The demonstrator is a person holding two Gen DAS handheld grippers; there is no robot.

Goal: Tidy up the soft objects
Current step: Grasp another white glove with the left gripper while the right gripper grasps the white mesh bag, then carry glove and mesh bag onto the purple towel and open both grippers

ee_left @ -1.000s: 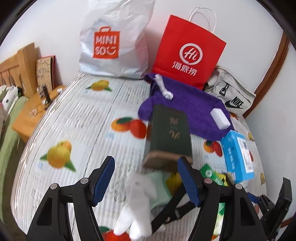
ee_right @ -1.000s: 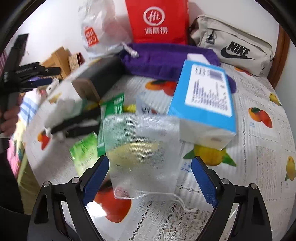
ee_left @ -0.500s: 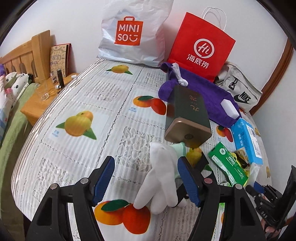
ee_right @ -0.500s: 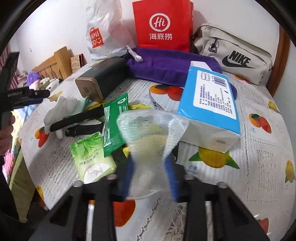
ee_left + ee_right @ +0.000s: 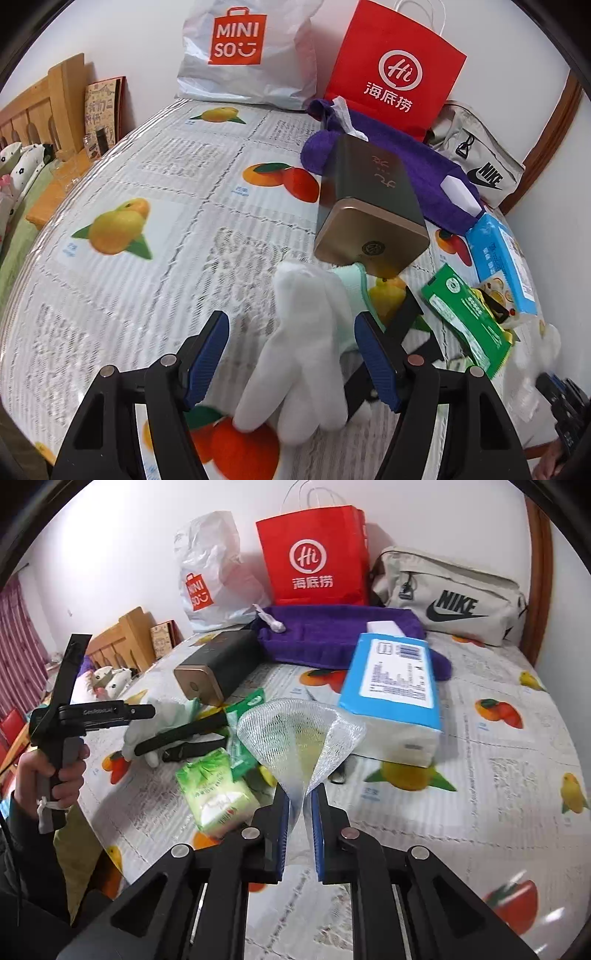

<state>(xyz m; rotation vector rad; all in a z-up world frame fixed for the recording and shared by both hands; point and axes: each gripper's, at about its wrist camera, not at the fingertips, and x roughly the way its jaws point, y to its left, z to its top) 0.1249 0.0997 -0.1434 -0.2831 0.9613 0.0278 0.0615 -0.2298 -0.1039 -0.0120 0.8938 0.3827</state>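
A white glove (image 5: pixel 306 354) lies on the fruit-print tablecloth (image 5: pixel 147 206) between the open fingers of my left gripper (image 5: pixel 291 354); it also shows in the right wrist view (image 5: pixel 162 716). My right gripper (image 5: pixel 300 812) is shut on a white mesh bag (image 5: pixel 301 734) with something yellow inside, lifted above the table. A purple cloth pouch (image 5: pixel 340 635) lies at the back, also in the left wrist view (image 5: pixel 399 155). A green tissue pack (image 5: pixel 214 794) lies left of the right gripper.
A dark green tin (image 5: pixel 369 206), a blue wipes pack (image 5: pixel 395 683), a green packet (image 5: pixel 469 321) and black tongs (image 5: pixel 184 734) crowd the table. A red paper bag (image 5: pixel 314 554), a Miniso bag (image 5: pixel 243 51) and a Nike bag (image 5: pixel 450 598) stand at the wall. A bed (image 5: pixel 22 173) is left.
My right gripper closed on the mesh bag and lifted it. My left gripper pulled back and up, and the white glove now lies between its fingers.
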